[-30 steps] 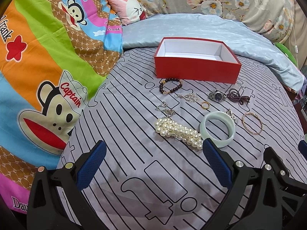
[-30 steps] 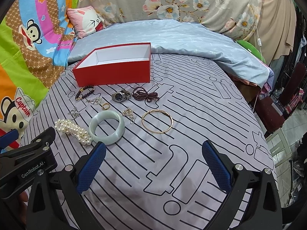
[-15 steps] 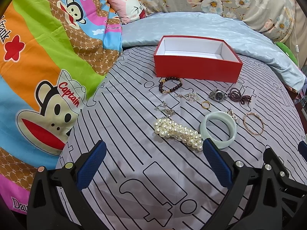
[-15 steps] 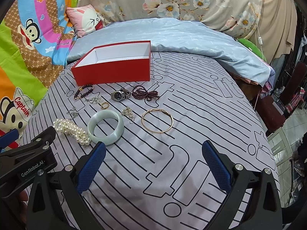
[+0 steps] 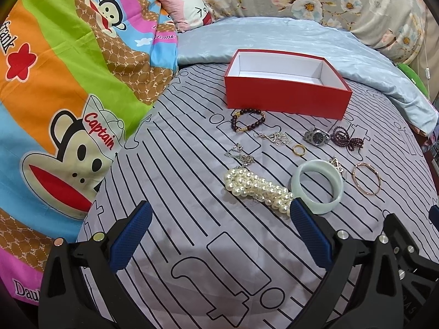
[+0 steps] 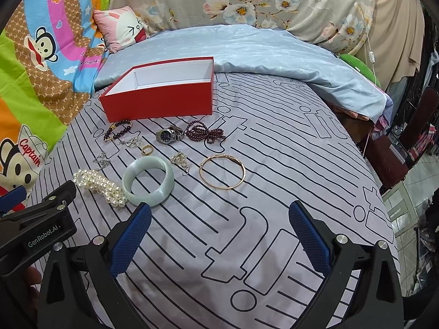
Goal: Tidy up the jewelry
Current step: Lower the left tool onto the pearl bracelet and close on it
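An open, empty red box (image 5: 285, 97) (image 6: 159, 101) stands at the back of the grey striped bedsheet. In front of it lie a dark bead bracelet (image 5: 248, 120), a watch (image 5: 317, 137), a maroon bead strand (image 5: 347, 139), a gold ring (image 5: 299, 149), silver chains (image 5: 240, 155), a pearl strand (image 5: 258, 187), a pale jade bangle (image 5: 318, 186) (image 6: 148, 181) and a thin gold bangle (image 5: 366, 178) (image 6: 222, 171). My left gripper (image 5: 219, 227) is open and empty, just short of the pearls. My right gripper (image 6: 219, 227) is open and empty, in front of the gold bangle.
A bright cartoon-monkey quilt (image 5: 63, 87) is heaped along the left. A pale blue blanket (image 6: 247, 52) and a pink pillow (image 6: 120, 27) lie behind the box. The bed's right edge drops off beside a dark chair (image 6: 411, 126). The left gripper's body (image 6: 35, 224) shows at lower left.
Both grippers have eased slightly forward toward the jewelry, still open. No piece of jewelry has moved.
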{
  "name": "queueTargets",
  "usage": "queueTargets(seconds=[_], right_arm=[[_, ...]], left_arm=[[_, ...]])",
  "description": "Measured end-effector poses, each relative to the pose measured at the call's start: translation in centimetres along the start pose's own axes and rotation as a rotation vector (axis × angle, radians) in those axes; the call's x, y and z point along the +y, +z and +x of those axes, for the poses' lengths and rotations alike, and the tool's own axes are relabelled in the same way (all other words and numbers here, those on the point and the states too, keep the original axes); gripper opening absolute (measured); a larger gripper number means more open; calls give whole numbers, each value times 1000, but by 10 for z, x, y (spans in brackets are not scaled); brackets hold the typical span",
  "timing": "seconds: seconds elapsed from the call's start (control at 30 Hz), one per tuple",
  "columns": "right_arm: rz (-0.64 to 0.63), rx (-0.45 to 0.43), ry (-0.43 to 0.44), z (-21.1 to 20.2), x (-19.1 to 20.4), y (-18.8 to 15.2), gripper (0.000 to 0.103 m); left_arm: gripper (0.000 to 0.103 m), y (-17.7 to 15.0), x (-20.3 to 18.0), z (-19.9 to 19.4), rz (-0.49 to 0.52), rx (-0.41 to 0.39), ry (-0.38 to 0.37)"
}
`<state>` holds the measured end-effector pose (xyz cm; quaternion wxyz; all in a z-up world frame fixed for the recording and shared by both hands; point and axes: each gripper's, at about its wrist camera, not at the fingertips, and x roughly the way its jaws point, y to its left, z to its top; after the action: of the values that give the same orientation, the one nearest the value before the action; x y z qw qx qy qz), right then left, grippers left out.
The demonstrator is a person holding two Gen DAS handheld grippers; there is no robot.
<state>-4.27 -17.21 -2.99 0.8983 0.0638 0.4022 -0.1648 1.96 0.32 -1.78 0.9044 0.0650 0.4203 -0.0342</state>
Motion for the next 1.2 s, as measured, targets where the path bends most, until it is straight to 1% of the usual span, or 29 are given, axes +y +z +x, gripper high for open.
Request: queueTargets(seconds=[0.07,0.17,0.27,0.33,0.47,0.57,0.7,0.83,1.0,1.07,1.13,1.17,1.2], right_arm=[[3,2,-1,2,-2,-1,98],[-1,-1,-13,3,-6,-1,98],[4,9,-15,7,-9,0,98],[6,18,-15,11,-10,0,98],[5,30,-15,18,-10,0,98],[11,39,-12,22,-12,1,98],[10,48,-11,28,-12,3,98],[12,57,-9,34,-13,5,98],[12,70,1,39,-12,5,98],[10,71,1,40,-11,5,98],[11,72,4,40,-12,5,98],[12,72,4,40,-11,5,98],[11,71,4,40,-12,5,98]], left_arm=[[98,-2,4,2,2,1,-12],[98,-6,10,9,14,15,-5],[98,-7,12,19,13,36,-29],[98,-6,9,24,8,45,-41],[98,2,1,26,1,38,-68],[98,11,-5,33,-24,49,-55],[98,18,-12,54,-62,103,-28],[98,16,-16,72,-76,159,-14],[98,13,-12,74,-91,150,11],[98,10,-8,74,-94,156,0],[95,8,-2,75,-101,175,-22],[90,5,1,77,-104,193,-34],[88,1,5,81,-107,221,-44]])
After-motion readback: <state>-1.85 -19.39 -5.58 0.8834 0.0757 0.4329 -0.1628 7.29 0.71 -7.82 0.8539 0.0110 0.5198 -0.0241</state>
